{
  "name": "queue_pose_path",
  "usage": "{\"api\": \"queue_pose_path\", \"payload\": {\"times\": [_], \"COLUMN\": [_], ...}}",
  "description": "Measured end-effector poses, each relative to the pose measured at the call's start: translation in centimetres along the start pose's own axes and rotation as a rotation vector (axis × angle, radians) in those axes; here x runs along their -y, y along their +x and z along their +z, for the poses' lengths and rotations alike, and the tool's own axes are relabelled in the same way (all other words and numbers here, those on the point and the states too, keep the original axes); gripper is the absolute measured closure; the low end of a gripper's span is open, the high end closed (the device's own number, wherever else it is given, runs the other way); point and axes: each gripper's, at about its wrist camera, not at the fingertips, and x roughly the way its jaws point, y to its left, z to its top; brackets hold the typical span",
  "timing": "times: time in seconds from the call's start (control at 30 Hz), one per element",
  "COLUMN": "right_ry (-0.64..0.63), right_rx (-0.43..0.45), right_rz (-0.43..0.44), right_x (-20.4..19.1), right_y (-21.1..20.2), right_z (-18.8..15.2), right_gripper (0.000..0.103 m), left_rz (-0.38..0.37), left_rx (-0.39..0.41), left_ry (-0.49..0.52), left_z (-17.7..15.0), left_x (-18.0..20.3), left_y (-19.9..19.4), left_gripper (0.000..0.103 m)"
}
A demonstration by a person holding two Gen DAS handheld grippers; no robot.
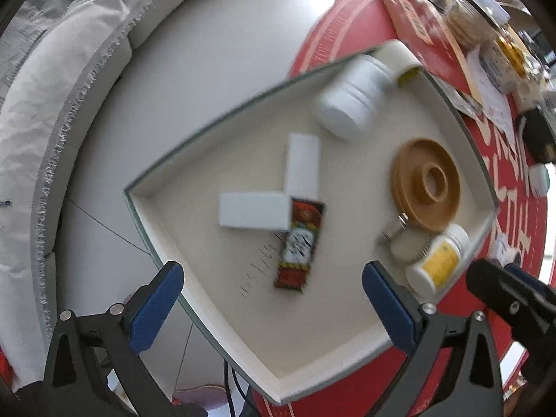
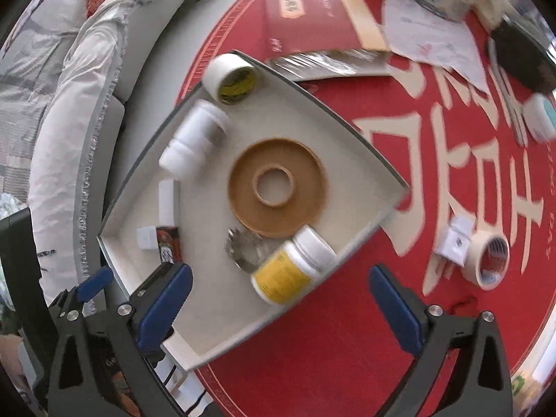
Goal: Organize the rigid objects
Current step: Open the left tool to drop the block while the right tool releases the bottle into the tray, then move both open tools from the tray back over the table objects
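A white square tray (image 1: 208, 123) (image 2: 347, 118) lies on the red table, overhanging its edge. In it lie a white bottle (image 1: 351, 100), a white tape roll (image 2: 231, 74), two white boxes (image 1: 253, 210), a red patterned box (image 1: 299, 246), a brown tape spool (image 2: 278, 187), a metal clip (image 2: 243, 246) and a yellow-labelled bottle (image 2: 288, 271). My left gripper (image 1: 271, 274) hangs open over the tray's near corner, above the red box's end. My right gripper (image 2: 280, 274) is open above the yellow bottle, its pads well apart from it. One of the left gripper's fingers (image 2: 95, 283) shows beside it.
The round red table (image 2: 347, 330) carries white lettering, a masking tape roll (image 2: 488, 260), a small white box (image 2: 455, 245), a red carton (image 2: 305, 10), papers (image 2: 427, 31) and assorted clutter at the back. A grey-white covered sofa (image 1: 52, 104) curves along the left, pale floor (image 1: 208, 34) between.
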Motion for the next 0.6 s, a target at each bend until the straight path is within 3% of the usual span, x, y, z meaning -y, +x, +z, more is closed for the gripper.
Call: {"api": "queue_pose_path", "payload": {"times": [0.3, 0.6], "right_ry": [0.109, 0.355], "right_rx": [-0.059, -0.193], "right_rz": [-0.026, -0.115], "right_x": [7.4, 17.3], "right_y": [-1.8, -1.9], "right_z": [-7.6, -16.9], "right_gripper": [0.001, 0.001], "left_rz": [-0.02, -0.067], "left_rx": [-0.019, -0.098], "left_ry": [0.135, 0.33], "left_z": [-3.1, -9.3], "left_x": [4.8, 13.3], "left_y": [-1.5, -1.8], "left_gripper": [0.0, 0.0]}}
